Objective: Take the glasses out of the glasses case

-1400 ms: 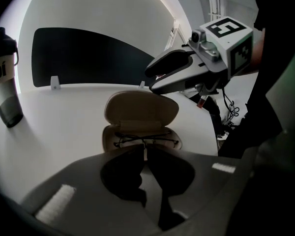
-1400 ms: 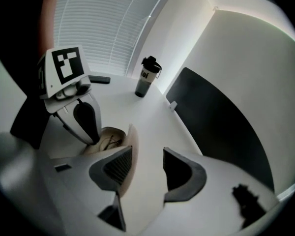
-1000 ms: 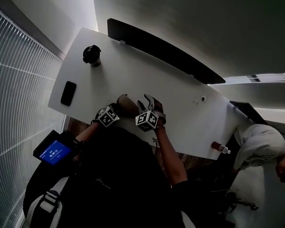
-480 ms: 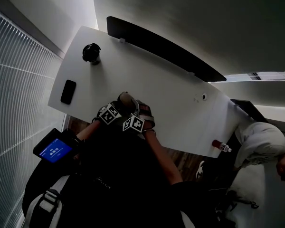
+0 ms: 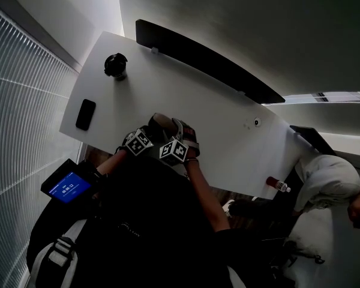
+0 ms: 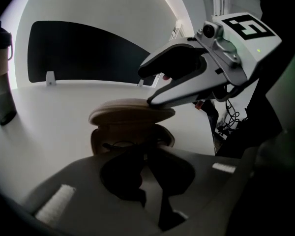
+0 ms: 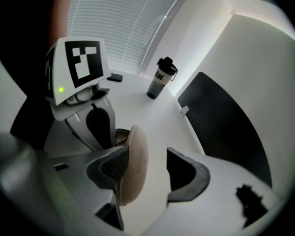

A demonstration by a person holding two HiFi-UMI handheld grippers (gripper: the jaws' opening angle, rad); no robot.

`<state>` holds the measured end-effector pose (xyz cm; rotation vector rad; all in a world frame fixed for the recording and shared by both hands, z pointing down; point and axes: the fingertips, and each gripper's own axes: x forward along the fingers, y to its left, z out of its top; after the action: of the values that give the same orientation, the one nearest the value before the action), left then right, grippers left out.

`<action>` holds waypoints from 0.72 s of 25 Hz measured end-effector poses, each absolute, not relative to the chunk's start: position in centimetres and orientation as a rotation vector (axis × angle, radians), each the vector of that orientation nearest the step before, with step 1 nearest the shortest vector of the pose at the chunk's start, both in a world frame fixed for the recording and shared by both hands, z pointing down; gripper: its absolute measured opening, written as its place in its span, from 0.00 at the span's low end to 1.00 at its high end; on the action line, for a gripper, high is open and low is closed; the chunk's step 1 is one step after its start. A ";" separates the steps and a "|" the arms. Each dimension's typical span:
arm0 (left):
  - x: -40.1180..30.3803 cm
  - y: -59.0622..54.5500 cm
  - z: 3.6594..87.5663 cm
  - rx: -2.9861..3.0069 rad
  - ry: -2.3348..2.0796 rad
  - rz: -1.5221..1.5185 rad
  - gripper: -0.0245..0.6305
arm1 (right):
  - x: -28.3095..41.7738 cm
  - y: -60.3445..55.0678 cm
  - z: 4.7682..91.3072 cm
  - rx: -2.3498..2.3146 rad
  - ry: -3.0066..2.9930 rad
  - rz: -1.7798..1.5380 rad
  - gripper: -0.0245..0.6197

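Note:
The tan glasses case (image 5: 159,125) lies near the table's front edge with its lid (image 6: 130,111) raised. Dark glasses (image 6: 122,144) show inside the base. My left gripper (image 6: 147,156) is shut on the near rim of the case's base. My right gripper (image 7: 147,163) is open and its jaws have just been opening. The lid (image 7: 132,166) stands between them, against the left finger (image 7: 110,168) and apart from the right one. In the left gripper view one right-gripper finger (image 6: 187,90) rests on top of the lid.
A dark tumbler (image 5: 116,66) and a black phone (image 5: 85,114) sit at the table's left end. A black panel (image 5: 204,59) runs along the far edge. A red-capped bottle (image 5: 277,185) stands at the right front, near a seated person (image 5: 330,185).
My right gripper has moved left from beside the case onto its lid. The left gripper has stayed at the case.

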<state>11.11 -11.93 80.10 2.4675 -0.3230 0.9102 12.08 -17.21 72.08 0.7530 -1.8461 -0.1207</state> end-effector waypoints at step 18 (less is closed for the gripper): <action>10.9 -12.3 80.2 2.449 -0.354 0.911 0.09 | 11.7 -17.3 68.5 0.785 -1.879 -0.135 0.42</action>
<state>10.87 -12.29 80.25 2.4487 -0.3540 0.9112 11.74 -17.32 68.53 0.7846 -1.8793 -0.1349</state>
